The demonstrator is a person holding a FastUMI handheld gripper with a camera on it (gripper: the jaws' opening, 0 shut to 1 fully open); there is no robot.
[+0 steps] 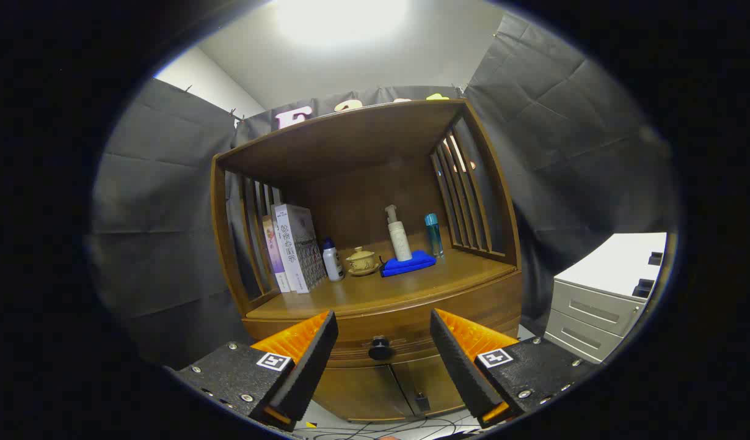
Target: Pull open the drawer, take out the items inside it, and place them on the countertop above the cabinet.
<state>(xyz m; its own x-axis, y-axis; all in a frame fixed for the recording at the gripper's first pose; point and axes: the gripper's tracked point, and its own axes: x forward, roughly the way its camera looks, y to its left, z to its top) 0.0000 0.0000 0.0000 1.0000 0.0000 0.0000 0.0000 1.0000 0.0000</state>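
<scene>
— Where do your tongs [383, 354] stand?
— Spread wide, gripping nothing, the closed drawer's black knob [380, 348] centred between your fingertips, just beyond them.
— And the countertop [375, 292]?
— Above the drawer [411, 324], beyond your fingers: books [294, 247], a white bottle [332, 260], a lidded cup [361, 260], a pump bottle [399, 233] on blue cloth [408, 264], a blue bottle [433, 234].

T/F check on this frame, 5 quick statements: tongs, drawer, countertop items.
1. The tongs are open. True.
2. The drawer is pulled out. False: it sits closed, flush with the cabinet front.
3. The drawer knob lies ahead, between the fingers. True.
4. The pump bottle lies flat on the countertop. False: it stands upright by the blue cloth.
5. The tongs grip the knob. False: the fingers are well apart from it.
</scene>
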